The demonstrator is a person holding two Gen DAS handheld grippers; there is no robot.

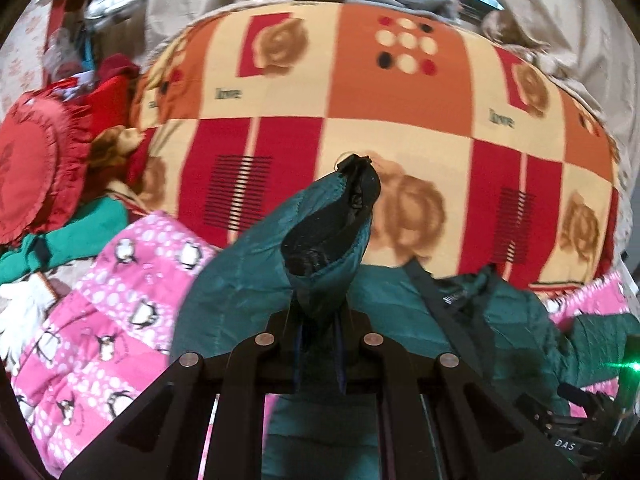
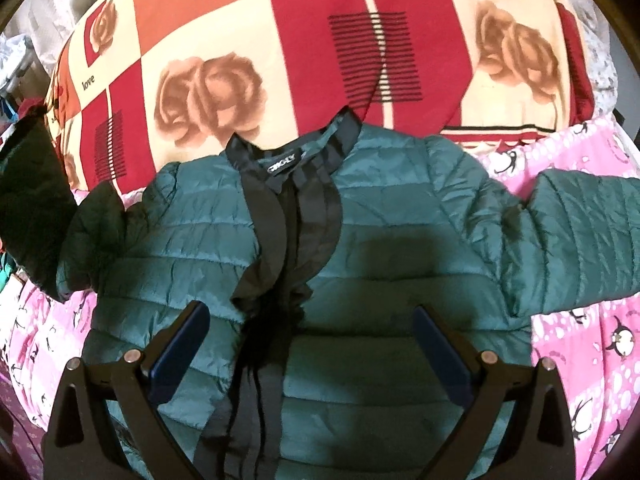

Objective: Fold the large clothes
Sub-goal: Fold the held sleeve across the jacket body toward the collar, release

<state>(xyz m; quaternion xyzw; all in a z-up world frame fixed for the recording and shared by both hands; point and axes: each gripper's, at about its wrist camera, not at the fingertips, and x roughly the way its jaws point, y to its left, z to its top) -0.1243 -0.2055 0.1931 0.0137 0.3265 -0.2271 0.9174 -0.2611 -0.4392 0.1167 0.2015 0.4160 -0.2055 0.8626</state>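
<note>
A teal quilted jacket [image 2: 380, 232] with black collar and front trim lies face up on a pink penguin quilt [image 2: 592, 344], its right sleeve [image 2: 580, 240] spread out sideways. My left gripper [image 1: 320, 320] is shut on the cuff end of the jacket's other sleeve [image 1: 328, 232] and holds it lifted; the black-lined cuff opening faces the camera. That lifted sleeve shows at the left edge of the right wrist view [image 2: 36, 196]. My right gripper [image 2: 308, 320] is open and empty, hovering over the jacket's lower front.
A red, orange and cream blanket with roses [image 1: 360, 92] covers the bed beyond the jacket. A red frilled cushion [image 1: 36, 164] and green and red clothes [image 1: 80, 236] pile at the left. Beige fabric [image 1: 560, 8] lies at the back.
</note>
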